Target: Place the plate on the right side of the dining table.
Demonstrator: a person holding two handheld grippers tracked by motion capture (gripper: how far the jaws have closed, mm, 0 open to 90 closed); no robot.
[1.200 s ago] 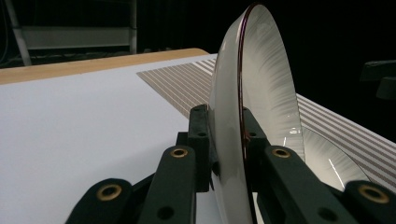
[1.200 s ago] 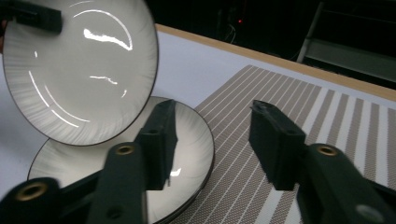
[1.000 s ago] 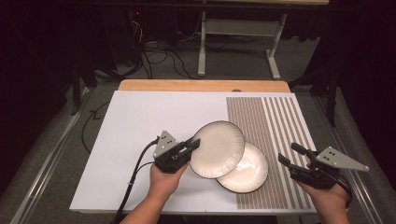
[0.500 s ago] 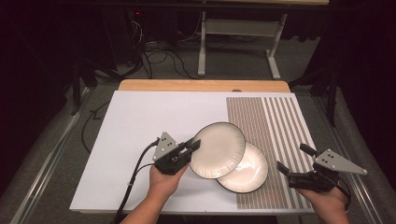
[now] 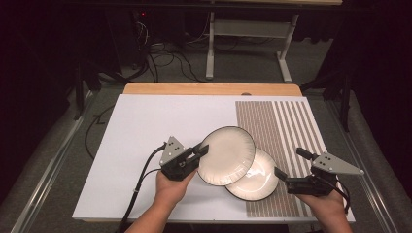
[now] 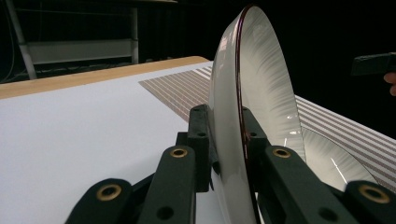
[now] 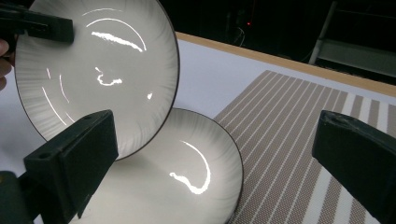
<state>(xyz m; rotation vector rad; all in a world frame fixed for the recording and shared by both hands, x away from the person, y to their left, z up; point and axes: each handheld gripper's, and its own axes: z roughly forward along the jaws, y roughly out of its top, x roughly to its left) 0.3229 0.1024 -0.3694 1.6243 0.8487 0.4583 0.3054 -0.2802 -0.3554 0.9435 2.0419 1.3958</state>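
White bench top [image 5: 145, 145] w/ striped mat [image 5: 286, 126] at its right edge: left gripper [image 5: 200, 150] pinches upper plate's [image 5: 227, 155] rim, holding it tilted over the lower plate [image 5: 257, 179] near the front edge. Right gripper [image 5: 287, 165] has drawn back to the front-right corner, jaws spread & empty, so prob. a one-handed lift; plenty of bare room left and back.

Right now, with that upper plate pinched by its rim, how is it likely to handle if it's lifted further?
The upper plate looks rigid and glazed, so it probably won't flex but could slip. The left hand-held gripper clamps only its edge, so it may sag or pivot. It likely chips if it knocks the lower plate.
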